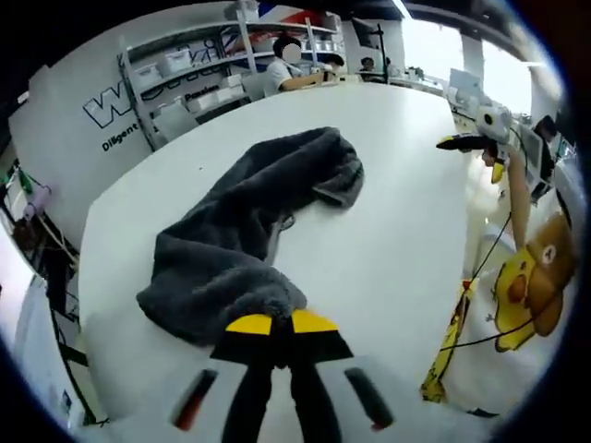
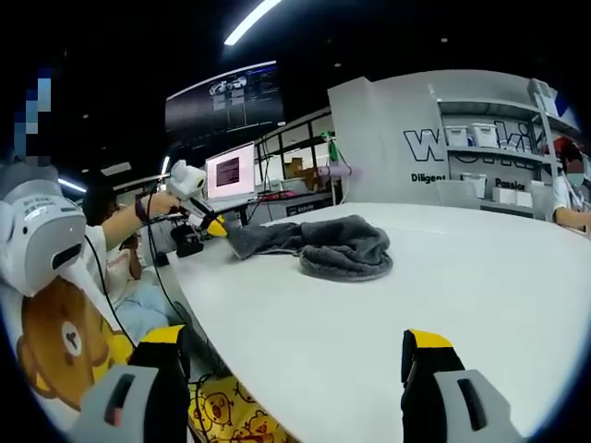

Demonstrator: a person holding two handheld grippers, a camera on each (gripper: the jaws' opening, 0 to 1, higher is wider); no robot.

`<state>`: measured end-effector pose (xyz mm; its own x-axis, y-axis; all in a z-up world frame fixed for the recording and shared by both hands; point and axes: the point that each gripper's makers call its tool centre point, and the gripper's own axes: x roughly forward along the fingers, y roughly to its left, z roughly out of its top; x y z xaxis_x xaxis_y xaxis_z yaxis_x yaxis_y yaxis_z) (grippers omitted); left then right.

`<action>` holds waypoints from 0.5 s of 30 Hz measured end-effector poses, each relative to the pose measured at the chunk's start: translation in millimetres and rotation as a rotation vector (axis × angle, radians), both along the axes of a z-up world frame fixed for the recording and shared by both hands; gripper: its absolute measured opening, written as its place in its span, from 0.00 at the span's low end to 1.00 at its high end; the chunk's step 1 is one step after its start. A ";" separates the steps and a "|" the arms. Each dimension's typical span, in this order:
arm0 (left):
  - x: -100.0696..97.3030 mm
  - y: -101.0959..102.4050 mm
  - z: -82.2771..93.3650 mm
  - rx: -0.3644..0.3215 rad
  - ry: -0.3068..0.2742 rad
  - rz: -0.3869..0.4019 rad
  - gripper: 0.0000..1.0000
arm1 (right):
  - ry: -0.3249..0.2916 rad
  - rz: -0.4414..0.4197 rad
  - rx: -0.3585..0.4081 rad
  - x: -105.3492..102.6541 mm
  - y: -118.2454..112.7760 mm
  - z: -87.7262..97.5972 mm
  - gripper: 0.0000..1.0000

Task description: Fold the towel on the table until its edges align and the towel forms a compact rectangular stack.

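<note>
One crumpled fluffy grey towel (image 1: 242, 242) on smooth table (image 1: 397, 240).

1. You face a white partition wall (image 2: 406, 138) with large lettering; its small print is too blurred to read.
2. Metal shelving (image 1: 199, 69) beside it holds pale storage bins (image 2: 488, 135).
3. A lit monitor (image 2: 230, 172) stands at your left.
4. A strip light (image 2: 251, 20) crosses the dark ceiling.
5. Bright windows (image 1: 434, 46) glow behind the far desks.
</note>
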<state>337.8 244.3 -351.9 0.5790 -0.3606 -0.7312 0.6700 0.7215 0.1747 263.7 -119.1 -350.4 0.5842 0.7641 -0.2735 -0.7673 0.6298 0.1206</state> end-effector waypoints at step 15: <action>-6.9 1.2 -13.7 -0.025 0.022 0.017 0.06 | 0.000 0.002 0.006 -0.9 1.3 -1.0 1.00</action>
